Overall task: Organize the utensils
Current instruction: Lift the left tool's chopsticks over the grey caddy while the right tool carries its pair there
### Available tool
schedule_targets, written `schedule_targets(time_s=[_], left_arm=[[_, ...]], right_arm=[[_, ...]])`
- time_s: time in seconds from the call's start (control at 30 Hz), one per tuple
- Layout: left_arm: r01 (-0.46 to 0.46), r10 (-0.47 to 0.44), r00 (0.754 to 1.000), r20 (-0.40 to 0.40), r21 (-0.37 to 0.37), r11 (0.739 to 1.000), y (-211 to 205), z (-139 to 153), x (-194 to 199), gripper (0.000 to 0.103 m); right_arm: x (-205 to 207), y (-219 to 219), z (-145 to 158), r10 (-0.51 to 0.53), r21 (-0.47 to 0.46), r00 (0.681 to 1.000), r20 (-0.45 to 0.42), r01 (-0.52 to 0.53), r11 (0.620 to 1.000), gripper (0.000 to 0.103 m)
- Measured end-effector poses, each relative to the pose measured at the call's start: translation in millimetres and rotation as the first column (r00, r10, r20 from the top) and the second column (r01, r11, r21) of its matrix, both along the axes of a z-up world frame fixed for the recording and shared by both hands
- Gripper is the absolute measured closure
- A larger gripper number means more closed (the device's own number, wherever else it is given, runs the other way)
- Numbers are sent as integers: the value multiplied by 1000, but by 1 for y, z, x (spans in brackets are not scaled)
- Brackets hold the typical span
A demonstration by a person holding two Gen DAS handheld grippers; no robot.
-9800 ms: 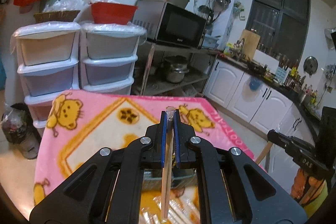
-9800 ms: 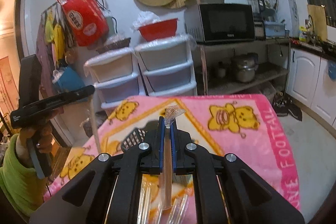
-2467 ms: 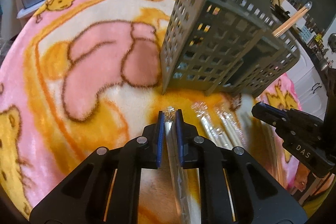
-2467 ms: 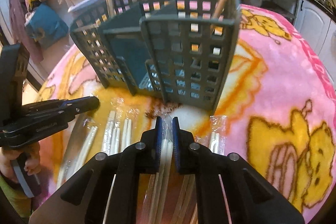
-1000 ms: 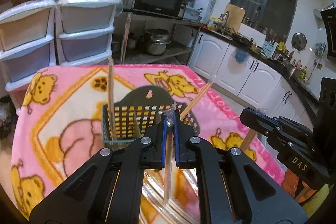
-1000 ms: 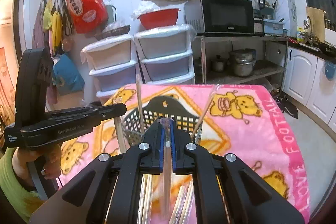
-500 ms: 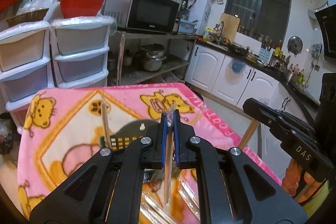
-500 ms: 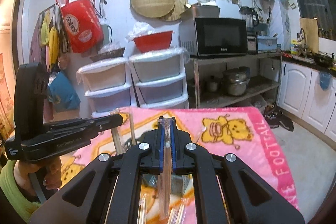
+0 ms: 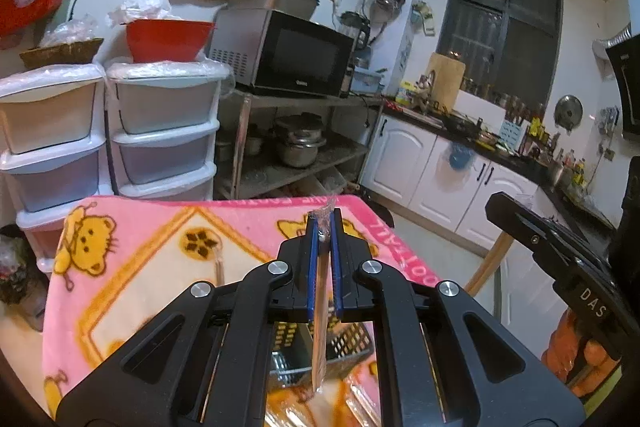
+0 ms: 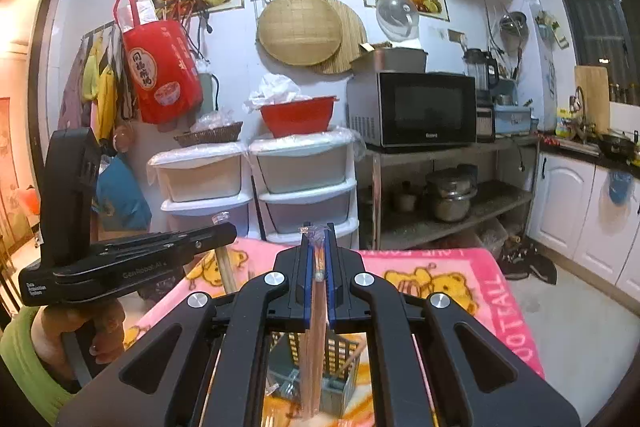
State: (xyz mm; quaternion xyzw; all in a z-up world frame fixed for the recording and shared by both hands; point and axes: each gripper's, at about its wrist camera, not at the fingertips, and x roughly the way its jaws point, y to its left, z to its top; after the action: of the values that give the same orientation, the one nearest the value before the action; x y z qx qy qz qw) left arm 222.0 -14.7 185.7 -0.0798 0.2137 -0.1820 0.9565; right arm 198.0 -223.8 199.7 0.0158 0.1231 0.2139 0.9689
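Note:
My left gripper (image 9: 324, 223) is shut on a pair of plastic-wrapped chopsticks (image 9: 320, 331) that hangs down over the grey slotted utensil basket (image 9: 348, 343) on the pink blanket (image 9: 132, 267). My right gripper (image 10: 317, 233) is shut on another wrapped pair of chopsticks (image 10: 312, 347), held above the same basket (image 10: 340, 359). A chopstick (image 9: 219, 267) stands upright out of the basket. Each gripper shows in the other's view: the right gripper (image 9: 496, 203) and the left gripper (image 10: 230, 229). More wrapped chopsticks lie on the blanket under the grippers, mostly hidden.
White plastic drawer stacks (image 9: 160, 131) with a red bowl (image 9: 168, 37) stand behind the table. A microwave (image 9: 292, 55) sits on a metal rack with pots. White kitchen cabinets (image 9: 452, 183) run along the right. The floor lies beyond the table's right edge.
Both grippers have risen and tilted up with their chopsticks. The basket has dropped low in both views, under the fingers.

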Motion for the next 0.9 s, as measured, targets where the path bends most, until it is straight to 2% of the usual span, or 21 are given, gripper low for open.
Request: schedule_targets(time_s=[0.4, 0.67, 0.9], left_arm=[[-59, 60, 998, 26, -27, 998, 7, 2, 17, 100], [-71, 71, 997, 12, -26, 997, 3, -17, 31, 100], [-68, 68, 998, -11, -5, 998, -5, -38, 36, 100]], right_arm=[[20, 18, 18, -5, -40, 996, 94, 9, 999, 98], [32, 23, 14, -13, -42, 995, 95, 17, 999, 98], [50, 24, -4, -21, -24, 998, 64, 23, 999, 98]])
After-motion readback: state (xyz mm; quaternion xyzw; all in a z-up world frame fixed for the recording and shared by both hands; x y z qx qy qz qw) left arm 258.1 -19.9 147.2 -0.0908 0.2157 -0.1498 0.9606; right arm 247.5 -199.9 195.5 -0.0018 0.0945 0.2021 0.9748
